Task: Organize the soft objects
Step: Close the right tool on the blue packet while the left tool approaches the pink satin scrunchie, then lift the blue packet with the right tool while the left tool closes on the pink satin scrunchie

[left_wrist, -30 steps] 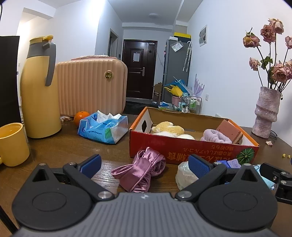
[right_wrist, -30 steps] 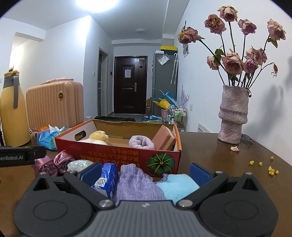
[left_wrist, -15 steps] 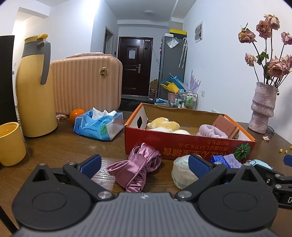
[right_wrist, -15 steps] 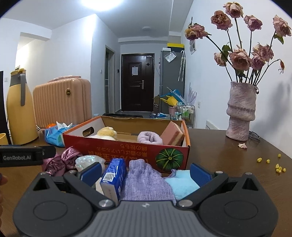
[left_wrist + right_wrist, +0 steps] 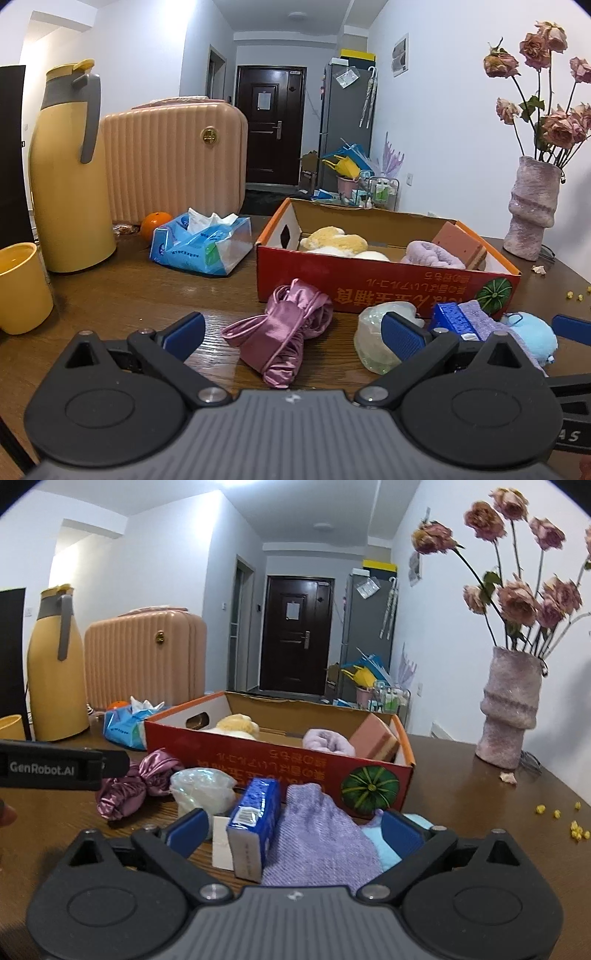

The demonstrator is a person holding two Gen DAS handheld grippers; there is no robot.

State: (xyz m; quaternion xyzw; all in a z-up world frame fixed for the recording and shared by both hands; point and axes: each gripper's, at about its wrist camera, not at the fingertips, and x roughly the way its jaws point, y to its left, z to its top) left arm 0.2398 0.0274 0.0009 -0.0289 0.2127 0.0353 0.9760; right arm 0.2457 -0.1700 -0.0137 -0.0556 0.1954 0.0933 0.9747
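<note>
Right wrist view: we log our right gripper moved nearer, jaws closing around the purple cloth and blue pack on the bench before the box, not yet clamped; left gripper wide apart, idle.

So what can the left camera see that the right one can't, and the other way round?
Only the left wrist view shows the left gripper, open, with bare table between its blue pads, and the whole yellow mug.

Only the right wrist view shows the right gripper, its jaws closing around the blue pack and purple cloth, not yet pressing them.

Both show the red box, pink satin bundle, yellow jug, pink suitcase and vase.
</note>
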